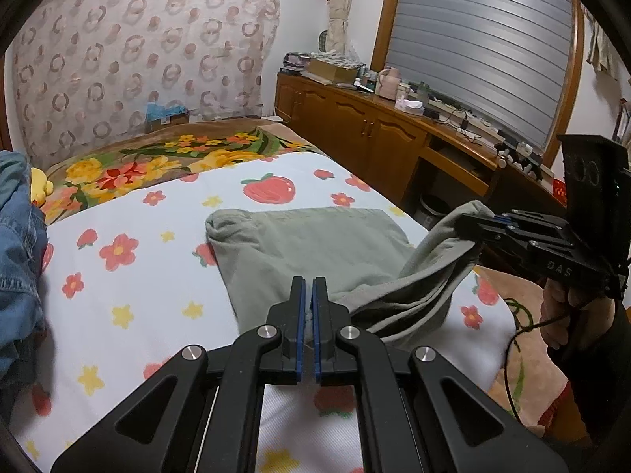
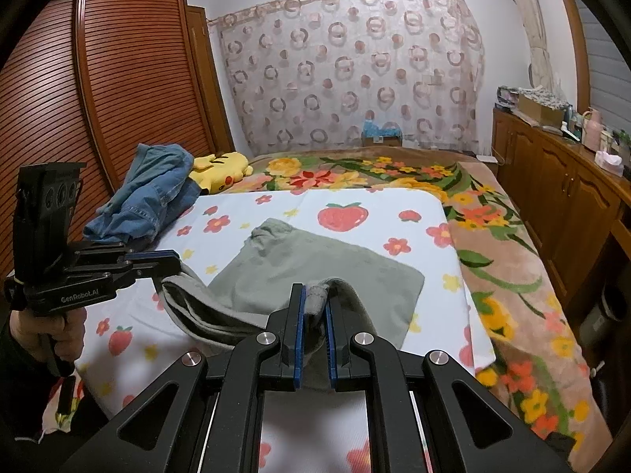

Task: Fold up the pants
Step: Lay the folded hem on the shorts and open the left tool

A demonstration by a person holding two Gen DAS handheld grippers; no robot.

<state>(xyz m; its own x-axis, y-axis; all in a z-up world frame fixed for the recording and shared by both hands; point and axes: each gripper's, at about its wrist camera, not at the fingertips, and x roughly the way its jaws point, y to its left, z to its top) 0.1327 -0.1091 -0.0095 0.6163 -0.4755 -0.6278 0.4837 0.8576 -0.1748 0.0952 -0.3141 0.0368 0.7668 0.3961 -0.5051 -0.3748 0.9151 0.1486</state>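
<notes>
Currently the grey-green pants are laid on the white strawberry-and-flower sheet on the bed, far part flat, near edge lifted off the sheet at two points.

Left gripper: jaws nearly together, clamped on a thin edge of the pants; a sliver of fabric is seen between the blue pads. In the right wrist view the same gripper is seen at the left, held by a hand, with the cloth hanging from its tips.

Right gripper: jaws clamped on a thicker bunched fold of the pants, so a wider gap is left between the fingers. In the left wrist view it is seen at the right edge, cloth draped down from its tips in stacked folds toward the sheet.

Between the two grip points the fabric sags in layered folds.

Elsewhere: denim garment piled at the left side of the bed, yellow plush toy just beside it, floral blanket under the sheet, wooden cabinet along the right wall, patterned curtain behind the bed.
</notes>
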